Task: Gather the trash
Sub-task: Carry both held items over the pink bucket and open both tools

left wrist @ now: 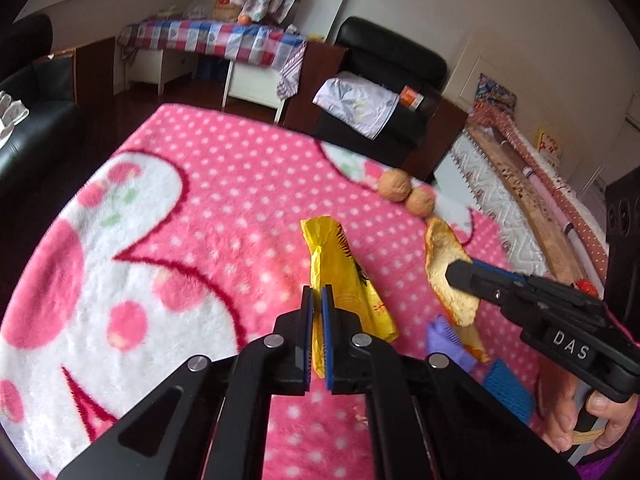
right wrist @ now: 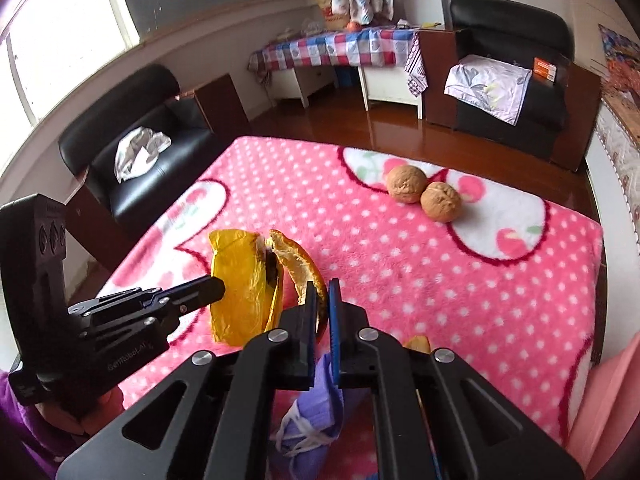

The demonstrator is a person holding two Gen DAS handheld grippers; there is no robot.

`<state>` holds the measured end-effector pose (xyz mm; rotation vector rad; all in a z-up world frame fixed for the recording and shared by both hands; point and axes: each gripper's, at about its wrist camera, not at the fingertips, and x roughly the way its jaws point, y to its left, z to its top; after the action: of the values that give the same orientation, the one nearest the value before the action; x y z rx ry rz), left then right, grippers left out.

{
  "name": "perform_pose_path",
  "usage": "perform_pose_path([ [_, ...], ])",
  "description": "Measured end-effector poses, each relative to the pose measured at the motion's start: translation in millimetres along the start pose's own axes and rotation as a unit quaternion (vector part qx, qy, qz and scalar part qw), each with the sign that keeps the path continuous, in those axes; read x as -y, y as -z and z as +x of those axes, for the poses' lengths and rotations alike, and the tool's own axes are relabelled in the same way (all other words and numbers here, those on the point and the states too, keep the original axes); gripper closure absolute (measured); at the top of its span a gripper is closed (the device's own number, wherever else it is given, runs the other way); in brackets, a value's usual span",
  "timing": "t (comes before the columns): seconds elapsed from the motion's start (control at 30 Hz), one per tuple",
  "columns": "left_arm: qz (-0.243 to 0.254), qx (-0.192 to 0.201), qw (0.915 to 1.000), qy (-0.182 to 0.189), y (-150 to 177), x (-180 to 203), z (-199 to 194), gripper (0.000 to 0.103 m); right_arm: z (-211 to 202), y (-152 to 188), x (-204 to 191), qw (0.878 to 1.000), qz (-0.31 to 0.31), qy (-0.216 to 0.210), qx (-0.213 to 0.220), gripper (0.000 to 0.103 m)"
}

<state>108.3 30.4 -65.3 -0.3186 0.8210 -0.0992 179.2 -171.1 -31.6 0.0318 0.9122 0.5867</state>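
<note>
A crumpled yellow plastic bag (left wrist: 344,276) hangs over the pink dotted blanket (left wrist: 200,200), and my left gripper (left wrist: 317,300) is shut on its edge. In the right wrist view the same bag (right wrist: 240,280) sits at the left gripper's tip (right wrist: 218,289). My right gripper (right wrist: 323,294) is shut on a curved piece of orange peel (right wrist: 298,260) just right of the bag. From the left wrist view the peel (left wrist: 444,264) is pinched by the right gripper (left wrist: 454,274). Two walnuts (right wrist: 408,184) lie together farther back on the blanket.
A purple cloth item with white string (right wrist: 316,420) lies under the right gripper, with another bit of peel (right wrist: 418,344) beside it. A blue textured piece (left wrist: 508,392) lies near the blanket's right edge. Black armchairs (right wrist: 132,152) and a checked-cloth table (right wrist: 332,48) stand beyond.
</note>
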Motion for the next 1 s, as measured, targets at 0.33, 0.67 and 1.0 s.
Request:
perform_pose_path([
  [0.33,0.02,0.031,0.9991,0.019,-6.0,24.4,-35.0,0.101,-51.1,9.1,8.0,0.998,0.037,-0.007,0.051,0.097],
  [0.67,0.065,0.047,0.9956,0.049,-3.1,69.7,-62.3,0.101,-98.8,35.8,33.8,0.992,0.084,0.017,0.095,0.097],
  [1.0,0.122,0.038,0.9861,0.106,1.3,145.3,-61.9,0.101,-158.6,76.7,79.9,0.975,0.135,0.097,0.144,0.097],
])
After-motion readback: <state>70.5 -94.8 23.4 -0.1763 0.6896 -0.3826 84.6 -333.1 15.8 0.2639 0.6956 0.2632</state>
